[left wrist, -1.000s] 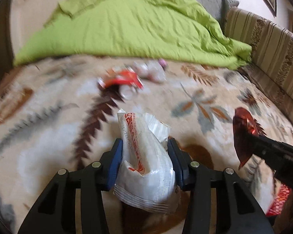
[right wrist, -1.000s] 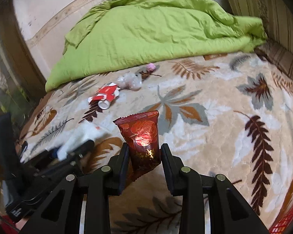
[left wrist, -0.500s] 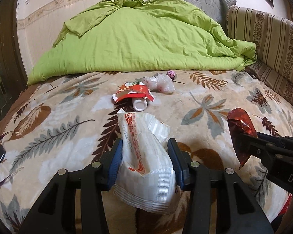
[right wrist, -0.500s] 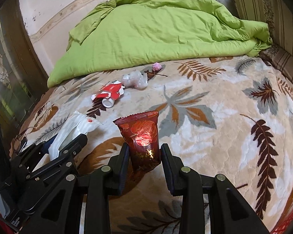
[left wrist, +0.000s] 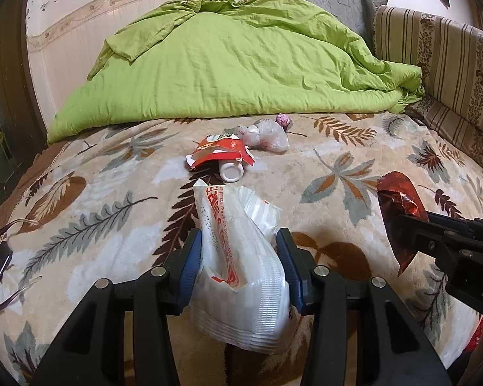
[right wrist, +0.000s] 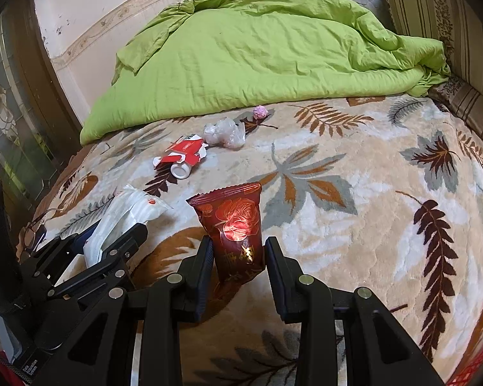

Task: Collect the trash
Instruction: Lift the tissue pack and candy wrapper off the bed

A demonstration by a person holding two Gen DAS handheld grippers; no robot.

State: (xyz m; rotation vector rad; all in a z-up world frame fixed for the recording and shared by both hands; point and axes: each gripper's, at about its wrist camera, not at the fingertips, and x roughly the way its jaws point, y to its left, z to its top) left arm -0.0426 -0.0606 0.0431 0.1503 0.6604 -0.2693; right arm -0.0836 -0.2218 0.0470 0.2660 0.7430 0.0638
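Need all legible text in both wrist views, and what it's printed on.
"DA": white letters on the right gripper body, cut off at the frame edge.
Red print on the white wrapper: characters, too distorted to read.
Gold characters on the dark red wrapper: not legible.
Red carton: white lettering, too small.
Small white label on the left gripper body, bottom left: blurred.

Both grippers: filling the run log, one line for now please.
left gripper: white wrapper | right gripper: red wrapper | bed: trash remains
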